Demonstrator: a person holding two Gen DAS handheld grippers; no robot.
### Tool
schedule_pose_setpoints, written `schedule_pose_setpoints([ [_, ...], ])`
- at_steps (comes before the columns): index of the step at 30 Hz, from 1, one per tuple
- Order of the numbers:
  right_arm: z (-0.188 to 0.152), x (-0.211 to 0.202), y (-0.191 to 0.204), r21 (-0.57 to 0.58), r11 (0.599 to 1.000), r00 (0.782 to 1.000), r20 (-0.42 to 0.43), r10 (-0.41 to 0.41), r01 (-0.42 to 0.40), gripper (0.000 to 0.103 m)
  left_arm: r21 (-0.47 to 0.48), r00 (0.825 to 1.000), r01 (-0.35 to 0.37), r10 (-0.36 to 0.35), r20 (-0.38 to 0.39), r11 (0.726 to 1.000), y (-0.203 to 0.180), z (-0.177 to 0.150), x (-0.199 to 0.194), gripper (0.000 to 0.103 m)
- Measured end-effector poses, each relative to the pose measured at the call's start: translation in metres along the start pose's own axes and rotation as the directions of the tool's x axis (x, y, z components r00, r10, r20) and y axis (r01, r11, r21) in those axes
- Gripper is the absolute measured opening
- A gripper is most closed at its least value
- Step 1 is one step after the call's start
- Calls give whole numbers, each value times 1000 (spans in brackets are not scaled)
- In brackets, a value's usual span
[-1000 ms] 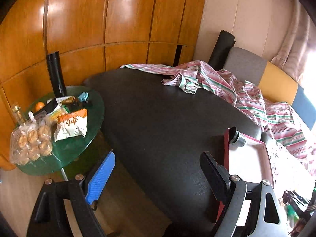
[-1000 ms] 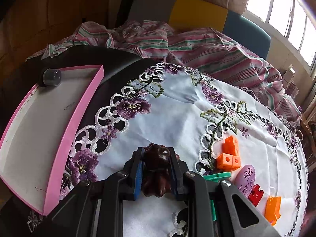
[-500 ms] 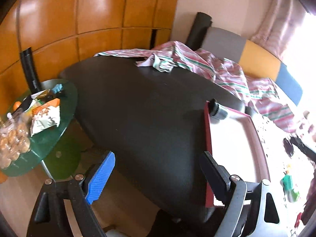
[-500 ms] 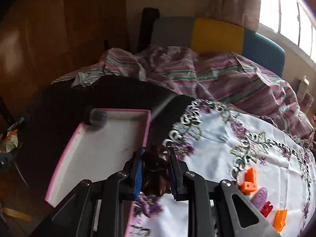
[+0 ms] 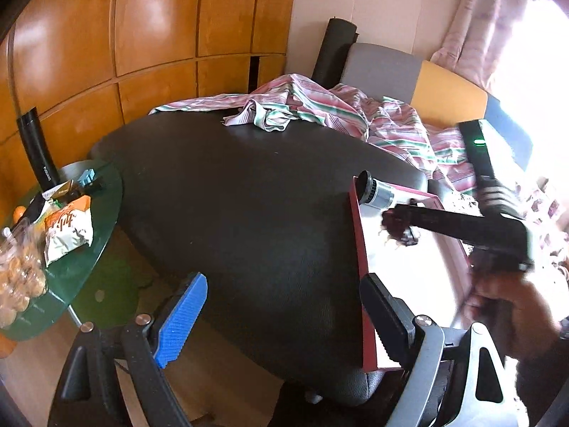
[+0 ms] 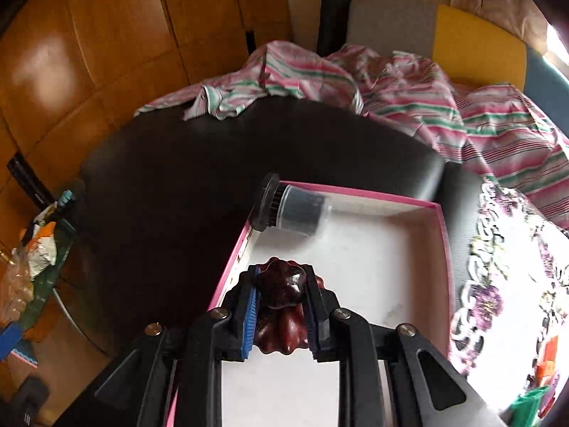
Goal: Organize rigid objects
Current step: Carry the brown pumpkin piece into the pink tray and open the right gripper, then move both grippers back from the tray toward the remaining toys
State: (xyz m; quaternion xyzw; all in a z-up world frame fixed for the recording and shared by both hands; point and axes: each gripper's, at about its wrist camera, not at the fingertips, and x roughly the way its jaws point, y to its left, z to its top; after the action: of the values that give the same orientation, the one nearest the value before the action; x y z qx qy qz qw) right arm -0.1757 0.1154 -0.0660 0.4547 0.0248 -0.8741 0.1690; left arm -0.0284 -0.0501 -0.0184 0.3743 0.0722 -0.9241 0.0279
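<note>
My right gripper (image 6: pixel 281 286) is shut on a dark brown carved figurine (image 6: pixel 282 302) and holds it over the near left part of a pink-rimmed tray (image 6: pixel 442 235) with a white floor. A clear jar with a black lid (image 6: pixel 293 208) lies on its side in the tray's far left corner. In the left wrist view the right gripper (image 5: pixel 398 226) reaches in over the tray (image 5: pixel 357 242) with the figurine (image 5: pixel 393 224), close to the jar (image 5: pixel 377 194). My left gripper (image 5: pixel 281 306) is open and empty above the black table (image 5: pixel 231 195), left of the tray.
A striped cloth (image 6: pixel 409 96) lies over the table's far side. A white embroidered cloth (image 6: pixel 505 284) with small coloured toys (image 6: pixel 544 366) lies right of the tray. A green glass side table (image 5: pixel 81 249) with snack packets stands at the left, before a wood-panelled wall.
My right gripper has carried the figurine left from the embroidered cloth to above the tray. The left wrist view has swung right, and the right gripper has come into it.
</note>
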Motion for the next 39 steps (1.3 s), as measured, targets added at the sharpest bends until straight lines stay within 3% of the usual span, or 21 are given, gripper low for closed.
schedule_pose_setpoints([
  [5, 2, 15, 7, -22, 1000, 1000, -1, -4, 4, 27, 4, 1000, 2, -2, -14, 1000, -1, 1, 6, 88],
  [14, 0, -8, 3, -2, 1000, 998, 55, -4, 4, 45, 6, 1000, -2, 2, -12, 1000, 0, -1, 3, 88],
  [39, -54, -100, -30, 62, 995, 978, 188, -92, 82, 48, 79, 999, 49, -49, -6, 996, -27, -7, -11, 90],
])
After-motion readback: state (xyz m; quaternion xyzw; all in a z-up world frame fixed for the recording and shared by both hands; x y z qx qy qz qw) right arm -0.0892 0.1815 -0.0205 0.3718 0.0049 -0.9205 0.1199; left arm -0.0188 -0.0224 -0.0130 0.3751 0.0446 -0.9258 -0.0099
